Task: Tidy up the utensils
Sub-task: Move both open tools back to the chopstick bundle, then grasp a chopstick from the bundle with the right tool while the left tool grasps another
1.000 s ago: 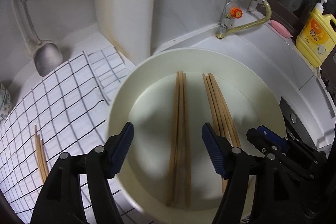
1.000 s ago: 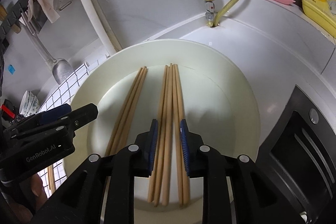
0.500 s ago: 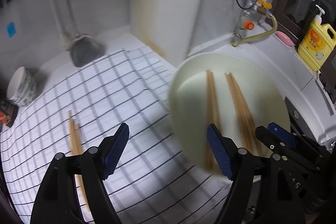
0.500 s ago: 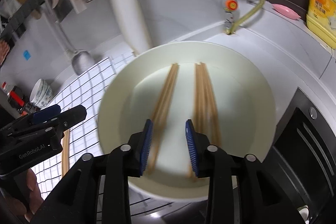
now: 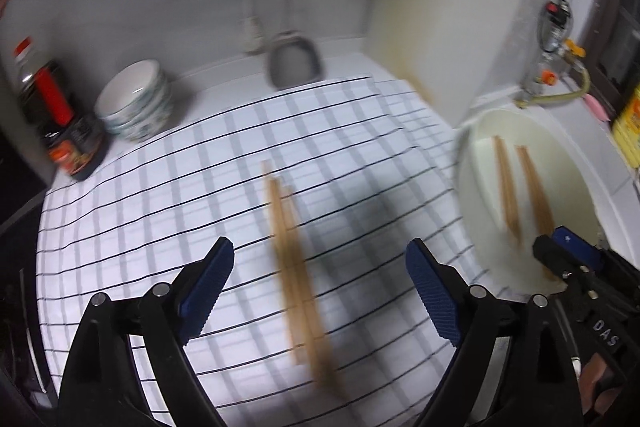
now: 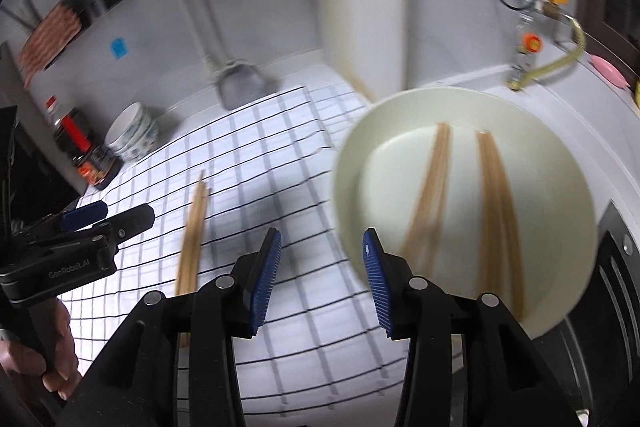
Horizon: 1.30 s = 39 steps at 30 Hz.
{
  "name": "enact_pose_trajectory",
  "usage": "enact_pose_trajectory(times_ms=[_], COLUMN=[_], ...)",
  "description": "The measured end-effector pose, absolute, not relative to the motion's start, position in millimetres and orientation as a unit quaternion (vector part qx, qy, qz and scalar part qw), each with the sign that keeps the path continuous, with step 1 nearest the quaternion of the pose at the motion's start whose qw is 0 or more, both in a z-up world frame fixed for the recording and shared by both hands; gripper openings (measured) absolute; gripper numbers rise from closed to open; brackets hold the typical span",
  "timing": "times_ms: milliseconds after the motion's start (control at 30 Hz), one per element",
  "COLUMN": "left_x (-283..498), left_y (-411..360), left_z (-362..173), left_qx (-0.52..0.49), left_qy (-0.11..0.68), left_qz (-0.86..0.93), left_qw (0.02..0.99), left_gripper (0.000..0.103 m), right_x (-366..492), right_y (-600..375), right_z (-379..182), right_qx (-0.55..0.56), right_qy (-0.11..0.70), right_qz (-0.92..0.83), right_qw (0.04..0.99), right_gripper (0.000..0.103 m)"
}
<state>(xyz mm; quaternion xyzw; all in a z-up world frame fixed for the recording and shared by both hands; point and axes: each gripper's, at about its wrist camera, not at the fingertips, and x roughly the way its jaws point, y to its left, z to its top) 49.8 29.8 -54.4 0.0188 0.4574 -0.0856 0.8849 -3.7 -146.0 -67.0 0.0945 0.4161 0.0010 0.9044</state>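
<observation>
Now both grippers hang empty over the counter. The left gripper point(image 5: 320, 291) has its fingers spread wide and opening further, with loose chopsticks point(image 5: 296, 267) lying on the checked cloth point(image 5: 160, 187) below the gap, not touched. The right gripper point(image 6: 322, 281) is also opening, nothing between its pads, over the cloth just beside the basin point(image 6: 560, 155). Two more bundles point(image 6: 464, 203) lie side by side, apart, in the basin.

These sticks look like light, stiff wood, thin and smooth, so they probably roll and fan apart under a careless pinch. The likely best hold is across the bundle near its middle, pads square to the length, so neither end droops. Lying flat on soft cloth, they may need the fingertips pressed into the fabric to get under them. Blur hides how many sticks there are.
</observation>
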Motion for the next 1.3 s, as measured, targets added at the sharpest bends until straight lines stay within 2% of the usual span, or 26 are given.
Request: enact_pose_trajectory(times_ms=[433, 833, 1300], left_x=[50.7, 59.8, 61.1], left_y=[112.4, 135.8, 153.8], left_z=[-89.4, -124.5, -136.0], left_qx=[0.004, 0.010, 0.002], left_qy=[0.475, 0.497, 0.506], left_qz=[-0.036, -0.042, -0.043], left_qw=[0.879, 0.867, 0.861], left_gripper=[0.090, 0.090, 0.090], right_x=[25.3, 49.3, 58.3], right_y=[-59.2, -15.9, -0.4], right_z=[-115.9, -154.1, -170.4], right_qx=[0.071, 0.054, 0.043], right_qy=[0.460, 0.476, 0.487], right_qz=[0.060, 0.050, 0.036], right_qw=[0.883, 0.876, 0.872], right_gripper=[0.041, 0.041, 0.041])
